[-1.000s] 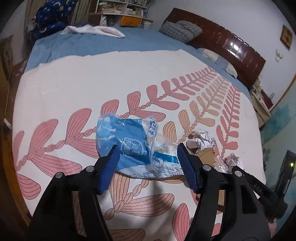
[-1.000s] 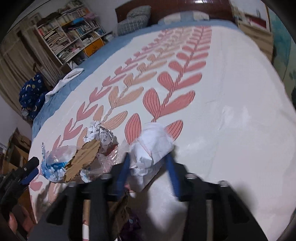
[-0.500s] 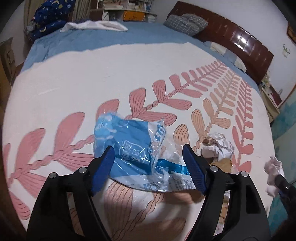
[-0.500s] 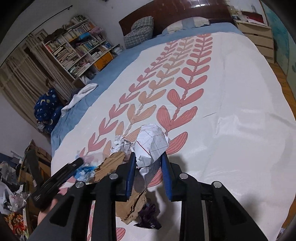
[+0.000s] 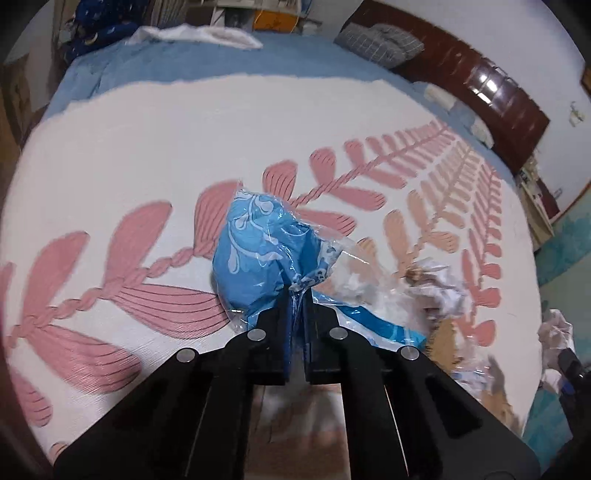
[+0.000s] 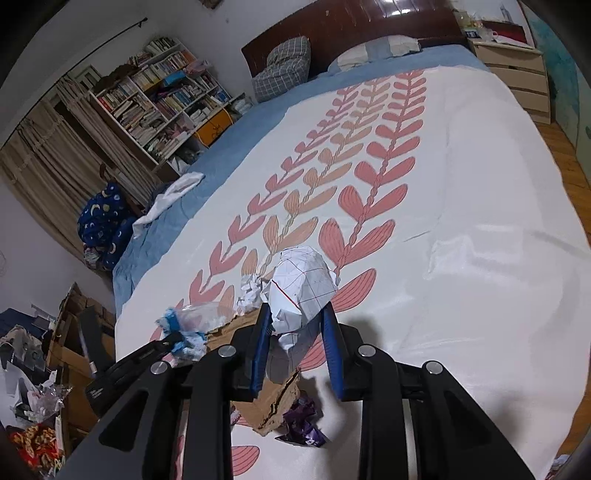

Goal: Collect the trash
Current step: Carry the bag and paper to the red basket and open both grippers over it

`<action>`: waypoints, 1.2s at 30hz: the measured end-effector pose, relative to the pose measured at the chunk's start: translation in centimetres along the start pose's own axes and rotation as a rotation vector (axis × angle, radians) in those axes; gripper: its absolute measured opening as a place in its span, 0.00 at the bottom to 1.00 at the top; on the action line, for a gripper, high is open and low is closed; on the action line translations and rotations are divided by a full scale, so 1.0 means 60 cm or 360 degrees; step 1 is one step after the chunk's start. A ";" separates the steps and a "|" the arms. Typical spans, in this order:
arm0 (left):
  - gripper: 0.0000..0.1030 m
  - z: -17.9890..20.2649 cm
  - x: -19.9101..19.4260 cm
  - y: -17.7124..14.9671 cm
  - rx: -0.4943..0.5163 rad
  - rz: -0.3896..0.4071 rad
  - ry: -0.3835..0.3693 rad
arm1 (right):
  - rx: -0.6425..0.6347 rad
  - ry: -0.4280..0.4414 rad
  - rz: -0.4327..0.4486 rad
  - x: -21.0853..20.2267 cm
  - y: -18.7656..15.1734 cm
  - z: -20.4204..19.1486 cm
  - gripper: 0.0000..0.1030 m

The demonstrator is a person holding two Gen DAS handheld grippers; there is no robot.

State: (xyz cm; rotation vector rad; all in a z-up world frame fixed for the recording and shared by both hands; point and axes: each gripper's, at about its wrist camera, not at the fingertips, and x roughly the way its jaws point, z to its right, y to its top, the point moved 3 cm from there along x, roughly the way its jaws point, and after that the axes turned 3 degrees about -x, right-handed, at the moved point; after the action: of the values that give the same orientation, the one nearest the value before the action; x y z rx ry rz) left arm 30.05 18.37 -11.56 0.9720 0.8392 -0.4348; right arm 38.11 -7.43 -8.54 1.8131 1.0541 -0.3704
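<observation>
Trash lies in a small heap near the foot end of the bed (image 6: 480,258), on the white cover with pink leaf print. I count two pieces already in my tools. My left gripper (image 5: 294,295) has its jaws pressed together on the blue plastic bag (image 5: 258,254); the thin film is pinched between the pads, and the bag bulges out above them. My right gripper (image 6: 295,325) holds the crumpled white paper ball (image 6: 303,284), with red and dark lines on it, between blue pads; the jaws stand narrow around it, and the ball looks lifted a little off the cover.

On the cover I see one more crumpled paper ball (image 6: 249,293), one torn piece of brown cardboard (image 6: 275,402), one purple wrapper (image 6: 303,428) just beside the cardboard, and some clear plastic film (image 5: 373,280) attached to or next to the blue bag; I cannot tell which.

Further out there are two pillows at the dark headboard (image 6: 332,33), a blue sheet (image 6: 236,147), one bookshelf (image 6: 159,99) and one bedside cabinet (image 6: 517,74).

The cardboard is partly hidden behind my right gripper. The left wrist view is blurred on its right side, so the small scraps there I cannot make out.
</observation>
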 end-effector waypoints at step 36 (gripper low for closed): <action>0.04 0.583 -0.501 -0.565 0.1267 0.0072 -0.1030 | 0.0212 -0.0759 0.0586 -0.964 -0.433 0.334 0.27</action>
State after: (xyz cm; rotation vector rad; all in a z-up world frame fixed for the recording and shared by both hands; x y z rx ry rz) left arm 3.85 -30.10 3.92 1.4517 0.0248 -1.0188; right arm -12.06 -49.28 3.81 1.8621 0.3656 -0.6185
